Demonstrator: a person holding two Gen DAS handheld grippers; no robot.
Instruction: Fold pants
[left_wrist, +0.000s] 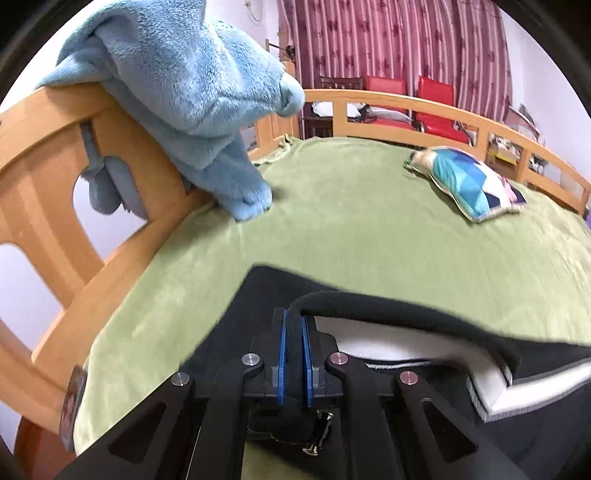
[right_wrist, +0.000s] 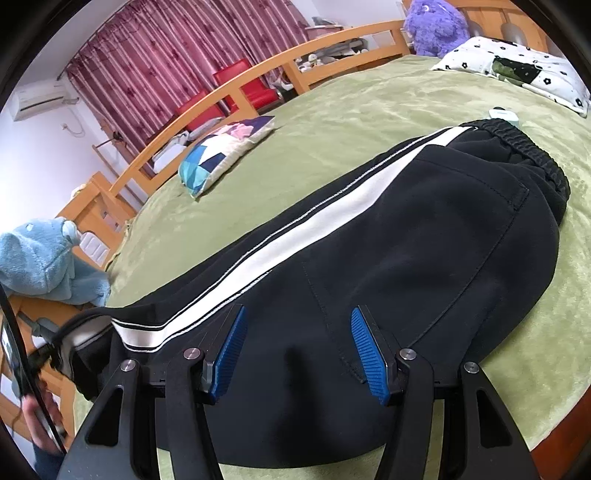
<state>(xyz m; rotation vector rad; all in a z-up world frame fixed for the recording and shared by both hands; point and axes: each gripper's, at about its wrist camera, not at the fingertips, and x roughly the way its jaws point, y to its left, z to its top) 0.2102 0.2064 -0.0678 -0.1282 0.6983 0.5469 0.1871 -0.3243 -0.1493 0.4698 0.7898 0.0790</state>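
Left wrist view: my left gripper (left_wrist: 294, 325) is pinching the black hem of the pants (left_wrist: 406, 314), jaws shut tight on the cloth between the blue pads (left_wrist: 282, 354). I am holding that leg end raised off the green blanket (left_wrist: 332, 221), presumably so I can carry it toward the waistband for the lengthwise fold. The white stripe (left_wrist: 406, 347) is curling under the lifted edge. The frame is smearing here, so I cannot say how many layers the pads are catching.

Right wrist view: my right gripper (right_wrist: 295, 349) is standing about half open over the thigh of the pants (right_wrist: 424, 240), gripping nothing; whether its tips are touching the cloth I cannot tell. I am keeping it there, I judge, to steady the body of the garment while the other end travels.

Only this view is showing the whole garment lying along the bed with the waistband (right_wrist: 535, 155) at the far end. Only the left view is showing the grip itself.
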